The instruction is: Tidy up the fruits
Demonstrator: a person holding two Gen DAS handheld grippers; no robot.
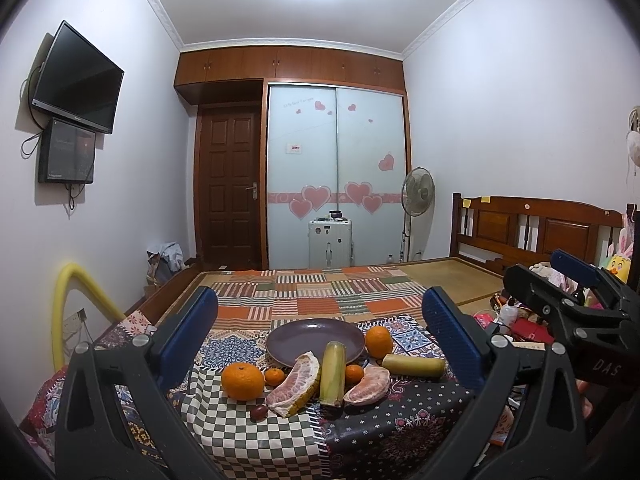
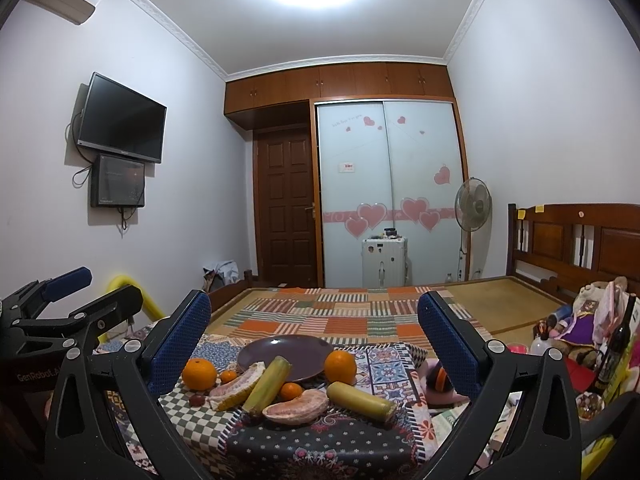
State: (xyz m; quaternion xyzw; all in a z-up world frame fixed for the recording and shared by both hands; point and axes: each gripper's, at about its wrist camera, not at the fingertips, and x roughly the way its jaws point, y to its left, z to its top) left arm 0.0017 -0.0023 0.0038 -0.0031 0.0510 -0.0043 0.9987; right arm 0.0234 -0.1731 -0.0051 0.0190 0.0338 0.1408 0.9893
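Observation:
A purple plate (image 1: 296,338) (image 2: 296,354) sits on a patterned cloth. In front of it lie two large oranges (image 1: 242,381) (image 1: 379,341), two small oranges (image 1: 274,376) (image 1: 354,373), two pomelo wedges (image 1: 295,386) (image 1: 368,386), two yellow-green cane pieces (image 1: 333,374) (image 1: 413,365) and a dark red date (image 1: 258,412). My left gripper (image 1: 320,344) is open and empty, held back from the fruit. My right gripper (image 2: 314,348) is open and empty, also short of the fruit; it shows at the right of the left wrist view (image 1: 560,280).
The cloth covers a small table (image 2: 320,448) in front of a bed with a patchwork mat (image 1: 320,292). Clutter, bottles and soft toys (image 2: 580,328) lie at the right. A yellow pipe (image 1: 76,280) curves at the left. A suitcase (image 1: 330,242) and fan (image 1: 418,194) stand by the wardrobe.

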